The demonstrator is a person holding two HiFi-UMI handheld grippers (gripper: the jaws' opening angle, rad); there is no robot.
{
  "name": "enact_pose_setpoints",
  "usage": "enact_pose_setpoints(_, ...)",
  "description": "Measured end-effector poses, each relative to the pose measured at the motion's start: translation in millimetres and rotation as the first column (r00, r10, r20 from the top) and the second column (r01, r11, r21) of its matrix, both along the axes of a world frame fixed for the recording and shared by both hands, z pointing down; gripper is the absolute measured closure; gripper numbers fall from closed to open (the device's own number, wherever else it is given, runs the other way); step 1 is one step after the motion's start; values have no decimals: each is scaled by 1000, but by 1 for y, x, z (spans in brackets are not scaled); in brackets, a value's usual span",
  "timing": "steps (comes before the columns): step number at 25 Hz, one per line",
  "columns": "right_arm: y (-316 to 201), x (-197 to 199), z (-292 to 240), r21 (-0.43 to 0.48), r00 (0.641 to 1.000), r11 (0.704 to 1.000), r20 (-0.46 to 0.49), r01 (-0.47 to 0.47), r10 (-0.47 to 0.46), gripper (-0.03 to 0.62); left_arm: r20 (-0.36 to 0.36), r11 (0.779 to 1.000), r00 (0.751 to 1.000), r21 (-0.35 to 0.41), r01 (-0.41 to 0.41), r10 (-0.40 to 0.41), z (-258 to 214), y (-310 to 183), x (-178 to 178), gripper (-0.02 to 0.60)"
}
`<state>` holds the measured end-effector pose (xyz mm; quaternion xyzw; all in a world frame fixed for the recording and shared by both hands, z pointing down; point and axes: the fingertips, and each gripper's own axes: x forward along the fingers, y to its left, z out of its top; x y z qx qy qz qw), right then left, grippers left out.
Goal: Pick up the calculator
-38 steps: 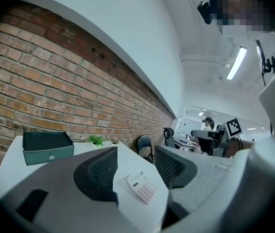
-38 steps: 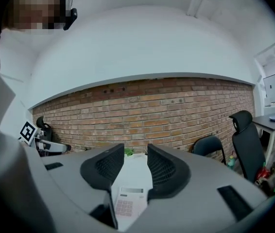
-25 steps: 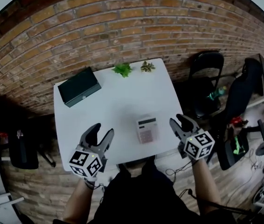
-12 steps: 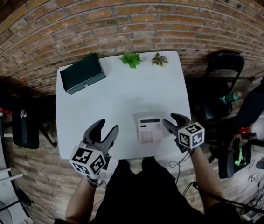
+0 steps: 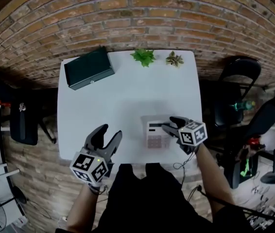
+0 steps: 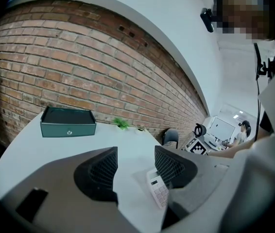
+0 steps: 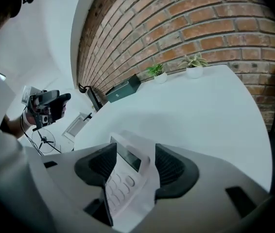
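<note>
The right gripper [image 7: 135, 160] is angled down at the white counter [image 7: 196, 110], and its two dark ribbed jaws have just been opening. They stand wide apart with the calculator [image 7: 123, 186] between them. The calculator is pale, its dark display farther from the camera and its rows of keys running back under the gripper's body. Both pads sit close against its long edges, with no clear squeeze. Farther along the counter, by the brick wall [image 7: 176, 18], stand two small potted plants, one green [image 7: 155, 71] and one paler [image 7: 194, 62], and a dark green box [image 7: 123, 89] lies to their left. At the far left a hand holds the left gripper [image 7: 61, 104] near the counter's edge.
</note>
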<state>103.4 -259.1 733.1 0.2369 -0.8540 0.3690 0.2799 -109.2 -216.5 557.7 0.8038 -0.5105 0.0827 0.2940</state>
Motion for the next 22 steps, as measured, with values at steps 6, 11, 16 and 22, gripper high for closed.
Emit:
enact_pose_setpoints(6,3,-14,10,-13,998,999,-41,53,-53,341,3,999,999,-10,33,-33,1,6,-16,345)
enact_pose_setpoints(11,4,-22,15,-19,997,998,-49,60,-61,340,10,999,999,-2,48,-48,1,12,-29,345)
enact_pose_setpoints(16,10,-24,18,-58,997,997,-49,57,-60,353,11,999,999,-6,48,-47,-3,15,-33,345)
enact_pose_setpoints(22,10,-25,7,-30,998,998,-40,56,-57,391,12,1000,1000,2,28,-28,-5,16,-31,347)
